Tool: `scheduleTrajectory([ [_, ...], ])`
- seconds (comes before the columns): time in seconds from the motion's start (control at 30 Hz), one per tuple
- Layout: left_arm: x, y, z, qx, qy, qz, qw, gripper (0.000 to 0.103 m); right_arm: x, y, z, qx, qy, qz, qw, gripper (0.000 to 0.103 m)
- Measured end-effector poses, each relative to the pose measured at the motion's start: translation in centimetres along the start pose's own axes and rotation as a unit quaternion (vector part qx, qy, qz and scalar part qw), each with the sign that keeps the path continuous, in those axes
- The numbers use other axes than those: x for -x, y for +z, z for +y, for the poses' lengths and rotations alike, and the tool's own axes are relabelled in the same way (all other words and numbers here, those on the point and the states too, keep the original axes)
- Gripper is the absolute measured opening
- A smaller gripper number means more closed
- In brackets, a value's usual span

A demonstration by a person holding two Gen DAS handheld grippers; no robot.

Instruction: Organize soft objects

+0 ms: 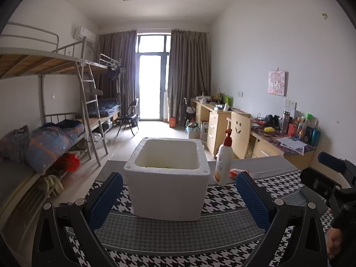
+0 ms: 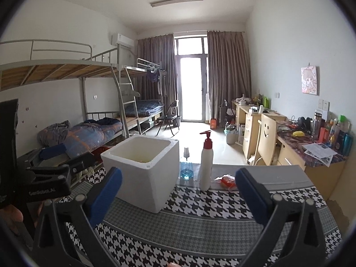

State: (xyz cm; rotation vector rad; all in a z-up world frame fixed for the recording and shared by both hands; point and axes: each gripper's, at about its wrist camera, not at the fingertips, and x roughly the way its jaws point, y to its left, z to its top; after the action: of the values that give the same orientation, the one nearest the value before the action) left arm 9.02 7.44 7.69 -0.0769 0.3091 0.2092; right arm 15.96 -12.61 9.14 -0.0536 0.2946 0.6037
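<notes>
Fingers of both the left gripper (image 1: 179,197) and right gripper (image 2: 179,194) stand wide and empty, while the orange soft packet (image 2: 226,180) lies on the tabletop (image 2: 200,220) behind the lotion bottle (image 2: 206,162), probably light and crushable, best pinched across its middle.

the foam box (image 1: 166,191) hides most of its inside behind the near wall; only a sliver of something yellow-green (image 1: 165,167) shows at the bottom, too little to name. the orange-red packet (image 2: 228,181) on the far table edge is too small to identify, and the left gripper's right finger (image 1: 251,198) partly covers it. the pump bottle (image 1: 223,162) label is unreadable. a hand (image 1: 333,242) is cut off at the right edge.
</notes>
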Motion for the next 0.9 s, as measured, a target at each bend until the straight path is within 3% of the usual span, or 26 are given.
scheduleTrajectory([
  [0.53,3.9,-3.0,-0.1,-0.005,0.001,-0.049,0.9988,0.102,2.3,-3.7,1.4,0.004,-0.02,-0.01,1.0,0.102],
  [0.9,5.1,-4.8,0.0,-0.007,0.008,-0.053,0.9985,0.102,4.2,-5.1,1.7,-0.004,-0.031,-0.027,0.999,0.102],
])
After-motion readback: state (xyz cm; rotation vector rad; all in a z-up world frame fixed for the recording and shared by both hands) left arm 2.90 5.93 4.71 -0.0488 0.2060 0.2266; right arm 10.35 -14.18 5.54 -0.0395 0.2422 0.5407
